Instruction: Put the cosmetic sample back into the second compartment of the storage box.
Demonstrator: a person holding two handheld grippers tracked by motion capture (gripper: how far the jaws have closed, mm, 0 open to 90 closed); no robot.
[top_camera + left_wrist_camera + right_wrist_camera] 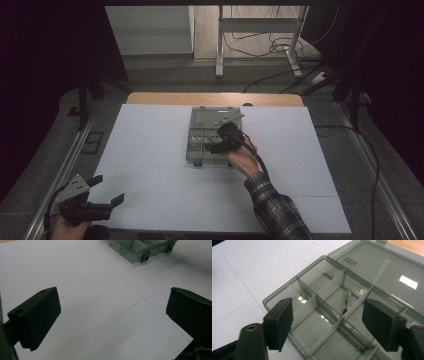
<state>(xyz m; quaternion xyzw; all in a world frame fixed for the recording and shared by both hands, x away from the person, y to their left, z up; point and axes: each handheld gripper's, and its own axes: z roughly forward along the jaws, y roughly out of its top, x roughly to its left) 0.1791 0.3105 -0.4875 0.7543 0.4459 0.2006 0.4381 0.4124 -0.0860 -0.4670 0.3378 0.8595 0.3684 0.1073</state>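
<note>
Covering wooden table [150,98], white board [150,145], dim room, floor cables [270,47]

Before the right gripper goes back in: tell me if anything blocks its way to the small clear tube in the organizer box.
Nothing visible does. The right gripper hovers open over the organizer box, lid folded back; the clear tube leans uncovered against a divider.

What you can't really make out here

The organizer box [140,250] gets chopped by the top edge beyond the left gripper's jaws, so just its near corner and latches show there. Between the right gripper's [327,322] jaws, the box [312,290] runs off the bottom and right edges, and the small clear tube [347,300] leaning in a compartment is too small to identify. The lid's embossed lettering [350,261] is too blurry to read.
</note>
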